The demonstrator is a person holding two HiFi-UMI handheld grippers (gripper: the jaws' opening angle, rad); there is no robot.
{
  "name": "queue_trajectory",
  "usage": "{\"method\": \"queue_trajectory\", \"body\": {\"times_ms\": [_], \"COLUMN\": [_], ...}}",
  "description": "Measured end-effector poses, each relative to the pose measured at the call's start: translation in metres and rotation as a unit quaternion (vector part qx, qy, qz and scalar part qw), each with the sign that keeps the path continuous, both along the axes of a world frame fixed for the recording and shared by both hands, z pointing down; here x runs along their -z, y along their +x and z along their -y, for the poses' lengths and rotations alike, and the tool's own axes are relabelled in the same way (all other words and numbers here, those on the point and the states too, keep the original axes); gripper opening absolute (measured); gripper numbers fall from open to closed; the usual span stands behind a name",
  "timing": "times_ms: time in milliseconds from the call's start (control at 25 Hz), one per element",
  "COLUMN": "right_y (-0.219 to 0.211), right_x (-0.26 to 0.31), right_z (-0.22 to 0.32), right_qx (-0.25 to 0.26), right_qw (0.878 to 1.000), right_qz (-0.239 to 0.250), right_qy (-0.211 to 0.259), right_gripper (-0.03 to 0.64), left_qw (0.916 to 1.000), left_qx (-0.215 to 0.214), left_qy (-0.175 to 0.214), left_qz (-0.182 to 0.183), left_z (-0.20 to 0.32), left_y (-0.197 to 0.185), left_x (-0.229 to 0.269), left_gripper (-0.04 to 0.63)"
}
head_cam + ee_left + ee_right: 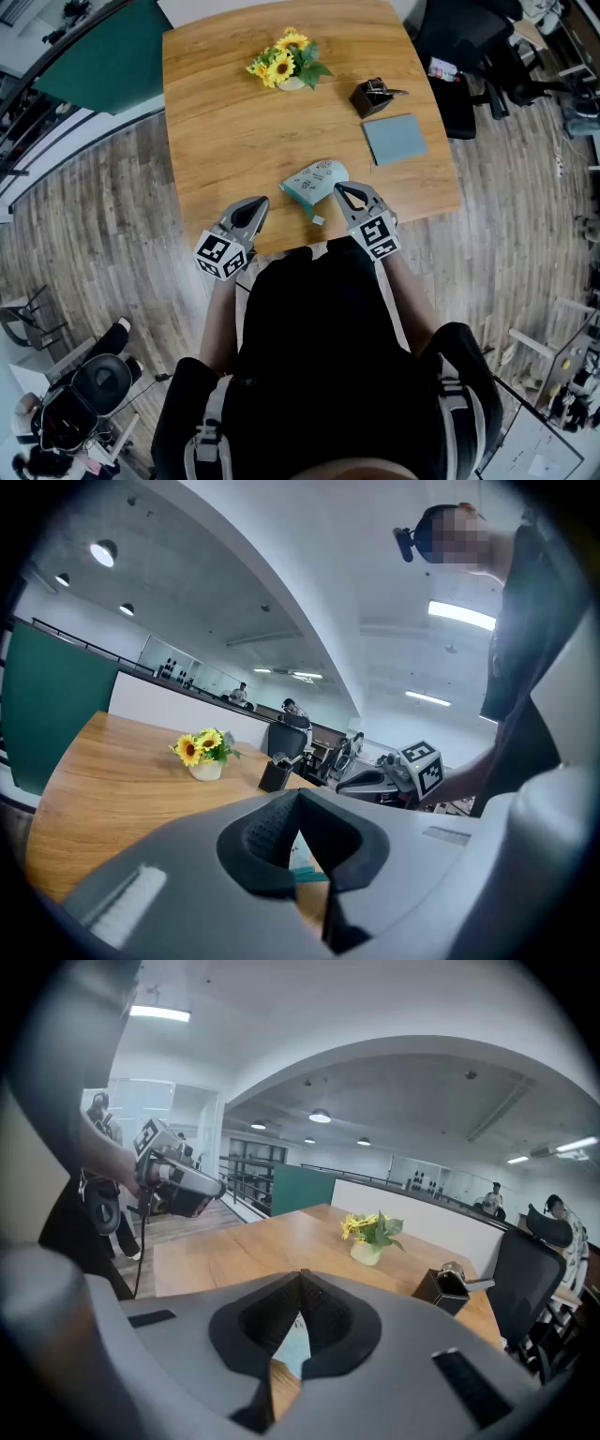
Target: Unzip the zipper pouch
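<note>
A pale teal zipper pouch (315, 184) lies on the wooden table (234, 122) near its front edge, a teal tab pointing toward me. My left gripper (259, 203) hovers at the table's front edge, left of the pouch, jaws shut and empty. My right gripper (339, 190) sits just right of the pouch, tips close to its near corner, also shut with nothing held. In the left gripper view a sliver of the pouch (302, 857) shows through the closed jaws (298, 794). The right gripper view shows the pouch (296, 1346) below its closed tips (301, 1277).
A small pot of yellow sunflowers (286, 61) stands at the table's far middle. A black holder (372, 97) and a blue-grey notebook (394, 139) lie at the right. Office chairs (469, 56) stand past the right edge, and wooden flooring surrounds the table.
</note>
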State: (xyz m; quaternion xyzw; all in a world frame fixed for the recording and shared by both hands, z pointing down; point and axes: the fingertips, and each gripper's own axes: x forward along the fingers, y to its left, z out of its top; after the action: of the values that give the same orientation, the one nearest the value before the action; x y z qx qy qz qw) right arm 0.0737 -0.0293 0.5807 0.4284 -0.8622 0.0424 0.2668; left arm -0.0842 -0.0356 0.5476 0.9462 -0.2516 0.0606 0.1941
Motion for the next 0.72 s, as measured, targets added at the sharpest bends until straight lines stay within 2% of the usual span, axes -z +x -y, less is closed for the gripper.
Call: {"method": "queue_trajectory", "body": {"times_ms": [440,640,720], "right_y": [0.009,0.005,0.003], "right_x": [-0.017,-0.030,-0.035], "right_z": [0.004,-0.003,-0.005], "right_qx": [0.028,0.060,0.078], "right_qw": [0.999,0.996,0.994], "right_qz": [-0.029,-0.055,-0.064], "right_qy": [-0.012,-0.031,-0.037], "right_gripper": [0.003,0.016,0.038], "left_qw": [0.9985,0.9988,0.9989], "left_qx": [0.012,0.030,0.035], "left_qy": [0.030,0.024,0.021], "left_qz": [0.045,0.031,0.025], "left_z": [0.012,0.013,0.014], "left_y": [0.011,0.009,0.009], "left_x": [-0.007,-0.009,-0.009], "left_gripper": [0.000,0.003,0.061]}}
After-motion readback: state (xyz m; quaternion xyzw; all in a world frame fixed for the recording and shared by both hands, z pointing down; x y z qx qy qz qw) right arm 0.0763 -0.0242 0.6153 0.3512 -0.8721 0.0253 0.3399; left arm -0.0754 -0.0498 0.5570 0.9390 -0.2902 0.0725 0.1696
